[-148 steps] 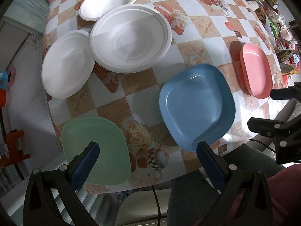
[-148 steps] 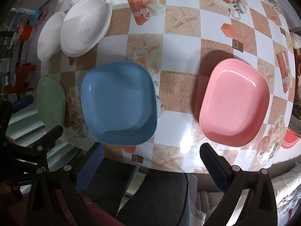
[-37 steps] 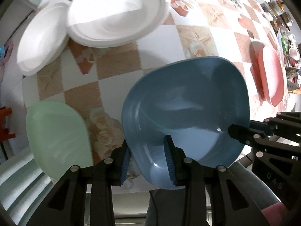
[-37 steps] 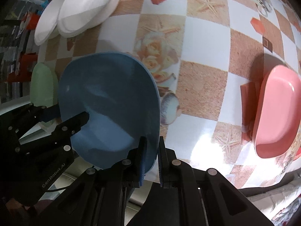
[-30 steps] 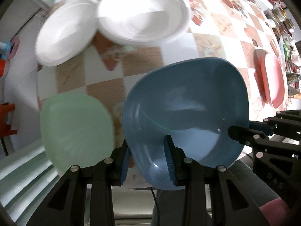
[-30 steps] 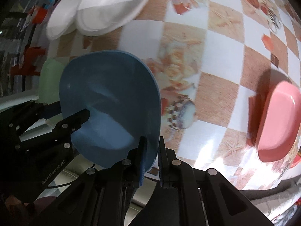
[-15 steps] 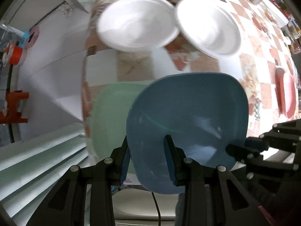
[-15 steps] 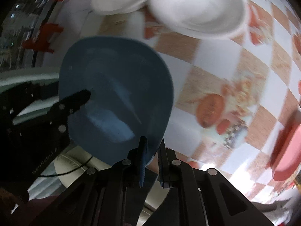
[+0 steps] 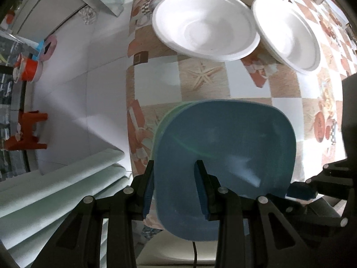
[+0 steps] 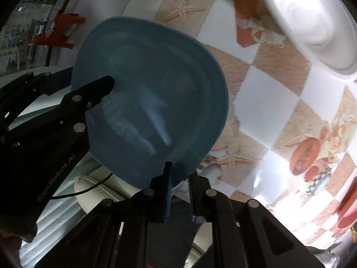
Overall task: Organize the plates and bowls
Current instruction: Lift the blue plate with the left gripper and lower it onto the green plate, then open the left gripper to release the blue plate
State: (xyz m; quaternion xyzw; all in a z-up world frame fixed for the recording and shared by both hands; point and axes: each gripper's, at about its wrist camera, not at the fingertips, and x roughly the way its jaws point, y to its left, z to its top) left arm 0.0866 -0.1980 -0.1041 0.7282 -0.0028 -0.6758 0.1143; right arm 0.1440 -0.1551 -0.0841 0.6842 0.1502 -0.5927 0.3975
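A square blue plate hangs level between both grippers, right over the pale green plate, of which only a sliver of the left rim shows. My left gripper is shut on the blue plate's near left edge, one finger inside and one outside. In the right wrist view the blue plate fills the left half. My right gripper has the plate's near rim between its pads, and its jaws are opening.
White bowls sit overlapping at the back of the checked tablecloth, a third behind them. The table edge runs just left of the plates, with floor and an orange stool beyond. A pink plate lies far right.
Both grippers have carried the blue plate to the left along the table. It has gone from beside the green plate to covering almost all of it.
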